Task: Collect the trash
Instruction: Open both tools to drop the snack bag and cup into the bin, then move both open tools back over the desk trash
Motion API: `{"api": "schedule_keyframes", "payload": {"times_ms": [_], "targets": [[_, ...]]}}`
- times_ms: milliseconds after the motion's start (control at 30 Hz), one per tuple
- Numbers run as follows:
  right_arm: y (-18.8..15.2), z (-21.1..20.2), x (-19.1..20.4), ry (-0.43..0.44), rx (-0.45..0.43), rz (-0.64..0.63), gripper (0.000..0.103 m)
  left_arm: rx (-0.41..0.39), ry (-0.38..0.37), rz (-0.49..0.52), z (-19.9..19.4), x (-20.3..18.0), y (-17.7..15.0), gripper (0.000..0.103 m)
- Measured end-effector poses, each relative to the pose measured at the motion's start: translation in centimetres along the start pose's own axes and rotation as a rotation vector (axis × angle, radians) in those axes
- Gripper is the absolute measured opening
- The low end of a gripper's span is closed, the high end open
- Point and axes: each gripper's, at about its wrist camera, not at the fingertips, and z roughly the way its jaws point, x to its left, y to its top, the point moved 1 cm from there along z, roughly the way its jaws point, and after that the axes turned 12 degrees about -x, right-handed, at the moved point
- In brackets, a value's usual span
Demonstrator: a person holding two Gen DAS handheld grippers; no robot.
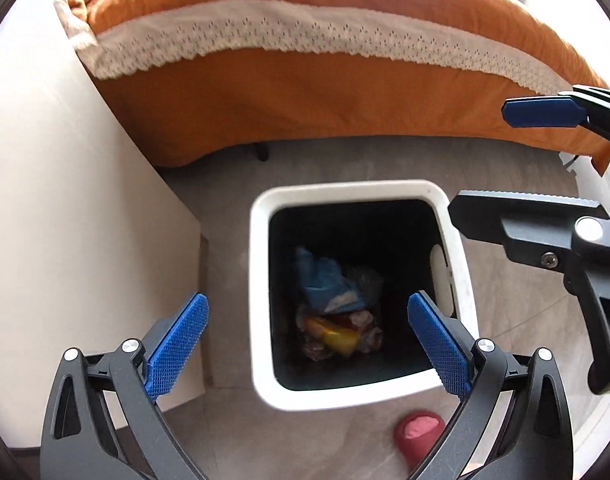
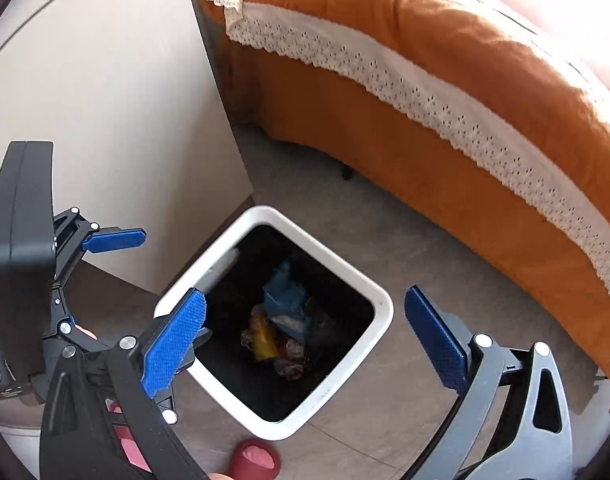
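A white bin (image 1: 261, 280) with a dark inside stands on the floor below both grippers. At its bottom lies trash: a crumpled blue piece (image 1: 325, 276), a yellow wrapper (image 1: 337, 338) and crinkled clear plastic. My left gripper (image 1: 307, 300) hangs open over the bin's mouth, nothing between its blue pads. My right gripper (image 2: 305, 294) is also open and empty above the bin (image 2: 381, 320); in the left wrist view the right gripper (image 1: 479, 158) reaches in from the right edge. One blue pad (image 2: 113, 238) of the left gripper shows at the left in the right wrist view.
A bed with an orange cover (image 1: 305, 92) and white lace trim runs just behind the bin. A white panel (image 1: 65, 200) stands close on the bin's left. A person's foot in a red slipper (image 1: 419, 428) rests on the grey floor (image 1: 225, 432) in front of the bin.
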Motion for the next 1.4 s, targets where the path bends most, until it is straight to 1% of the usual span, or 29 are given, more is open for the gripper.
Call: {"api": "schedule_keyframes", "payload": {"times_ms": [233, 367, 533, 700, 733, 800, 967, 1133, 1200, 1233, 1300, 1333, 1400], "targets": [[3.0, -3.6, 1.3, -0.016, -0.042, -0.057, 0.100, -0.043, 0.002, -0.040, -3.8, 1.0, 3.2, 0.098], [4.8, -6.1, 1.6, -0.026, -0.066, -0.065, 0.100, -0.077, 0.014, -0.059, -7.3, 1.2, 5.3, 0.098], [7.9, -10.9, 2.7, -0.033, -0.130, -0.065, 0.100, -0.112, 0.031, -0.079, -12.9, 1.9, 7.3, 0.098], [11.6, -17.2, 4.7, -0.028, -0.231, -0.065, 0.100, -0.161, 0.069, -0.064, -20.0, 2.9, 9.5, 0.098], [12.2, -18.2, 5.0, -0.024, -0.246, -0.064, 0.100, -0.179, 0.081, -0.067, -21.9, 3.1, 10.0, 0.098], [13.7, -20.9, 6.0, -0.020, -0.294, -0.066, 0.100, -0.201, 0.089, -0.081, -24.3, 3.6, 10.9, 0.098], [17.5, -26.3, 9.0, 0.011, -0.372, -0.106, 0.100, -0.272, 0.143, -0.134, -31.4, 5.1, 12.8, 0.098], [20.7, -30.8, 12.5, 0.057, -0.456, -0.150, 0.100, -0.324, 0.208, -0.186, -38.2, 6.8, 13.2, 0.098], [21.6, -32.1, 14.0, 0.084, -0.483, -0.164, 0.100, -0.342, 0.253, -0.215, -40.5, 7.7, 13.0, 0.098], [22.1, -32.7, 14.8, 0.098, -0.494, -0.172, 0.100, -0.356, 0.276, -0.246, -42.1, 8.6, 12.6, 0.098], [23.0, -34.0, 16.7, 0.126, -0.525, -0.193, 0.100, -0.362, 0.291, -0.294, -44.4, 10.0, 11.9, 0.098], [23.5, -34.5, 17.5, 0.144, -0.535, -0.202, 0.100, -0.372, 0.319, -0.331, -45.9, 11.0, 11.3, 0.098], [24.5, -35.8, 20.0, 0.183, -0.562, -0.233, 0.100, -0.386, 0.347, -0.387, -48.1, 12.9, 10.3, 0.098]]}}
